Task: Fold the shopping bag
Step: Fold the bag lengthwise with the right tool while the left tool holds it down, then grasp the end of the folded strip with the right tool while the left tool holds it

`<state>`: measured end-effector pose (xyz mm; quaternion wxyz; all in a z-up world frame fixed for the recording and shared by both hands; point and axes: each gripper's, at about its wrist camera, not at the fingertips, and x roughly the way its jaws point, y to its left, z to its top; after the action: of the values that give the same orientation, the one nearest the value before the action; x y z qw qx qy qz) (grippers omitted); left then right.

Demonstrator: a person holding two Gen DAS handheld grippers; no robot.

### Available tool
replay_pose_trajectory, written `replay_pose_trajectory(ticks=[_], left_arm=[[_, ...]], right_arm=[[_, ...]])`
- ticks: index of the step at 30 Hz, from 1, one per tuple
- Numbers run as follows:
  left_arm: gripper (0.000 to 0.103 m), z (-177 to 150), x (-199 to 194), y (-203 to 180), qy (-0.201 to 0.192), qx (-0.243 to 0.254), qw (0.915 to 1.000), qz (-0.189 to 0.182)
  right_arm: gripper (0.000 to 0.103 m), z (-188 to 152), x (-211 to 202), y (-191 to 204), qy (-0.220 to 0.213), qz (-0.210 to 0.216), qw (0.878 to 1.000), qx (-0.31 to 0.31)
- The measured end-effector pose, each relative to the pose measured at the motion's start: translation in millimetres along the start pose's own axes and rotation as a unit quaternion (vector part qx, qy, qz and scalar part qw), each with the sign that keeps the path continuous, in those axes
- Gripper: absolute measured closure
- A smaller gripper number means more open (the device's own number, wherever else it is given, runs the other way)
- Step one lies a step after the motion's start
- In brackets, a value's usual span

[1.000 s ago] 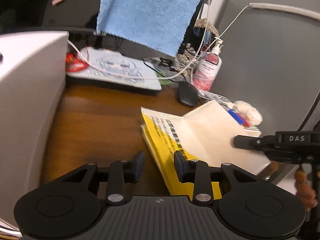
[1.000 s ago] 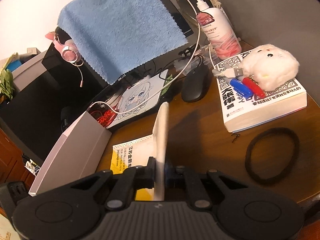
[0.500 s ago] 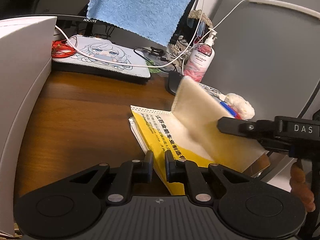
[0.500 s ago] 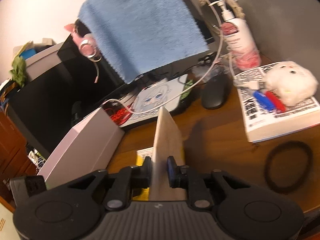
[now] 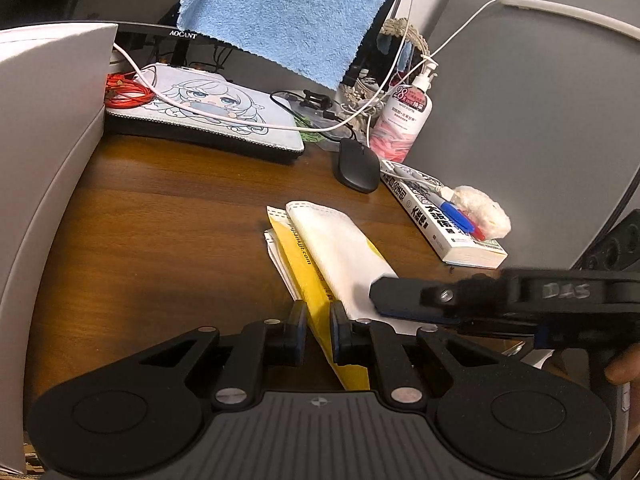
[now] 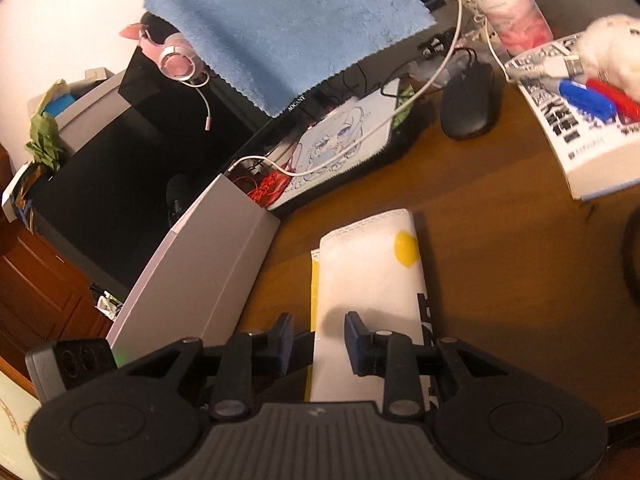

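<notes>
A: How far along is the bag?

B: The left gripper [image 5: 318,314] sits narrowly around the shopping bag [image 5: 340,252]'s yellow edge on the desk [image 5: 160,220]. The right gripper [image 6: 318,334], open, rests over the laid-down flap. Probably another fold remains.

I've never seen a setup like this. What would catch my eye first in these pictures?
Probably the yellow and white shopping bag, folded into a long strip in the middle of the brown desk, with the left tool closed on its near yellow edge and the right tool open above its white panel. Behind it, a big blue towel drapes over the monitor, and a fluffy white toy lies on a book at the right.
</notes>
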<state>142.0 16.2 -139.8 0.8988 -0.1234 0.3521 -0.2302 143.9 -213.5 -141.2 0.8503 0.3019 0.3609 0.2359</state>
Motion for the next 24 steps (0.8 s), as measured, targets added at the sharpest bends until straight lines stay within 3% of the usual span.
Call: replay_pose_trajectory(ticks=[2,3,7,13,19,24], left_arm=[[0.094,0,0,-1,0.000,0.001,1.0000,0.002],[0.094,0,0,-1,0.000,0.002,1.0000,0.003],[0.094,4,-7,1,-0.004,0.000,1.0000,-0.001],[0.094,29,-13,-11,-0.032,0.021,0.9992,-0.012],[0.094,52,37,-24,0.017,0.045,0.9986,-0.023],[0.096,48,49,-22,0.022,0.054,0.9983,-0.008]], right_arm=[[0.102,0,2,-1,0.005,-0.016,1.000,-0.001],[0.103,-1,3,-2,0.008,-0.024,1.000,-0.004],[0.103,-7,7,7,0.012,-0.060,0.997,-0.049],[0.103,-16,12,35,0.011,-0.116,0.983,-0.141],[0.103,-17,11,33,0.003,-0.111,0.984,-0.137],[0.103,-16,11,33,0.003,-0.109,0.984,-0.141]])
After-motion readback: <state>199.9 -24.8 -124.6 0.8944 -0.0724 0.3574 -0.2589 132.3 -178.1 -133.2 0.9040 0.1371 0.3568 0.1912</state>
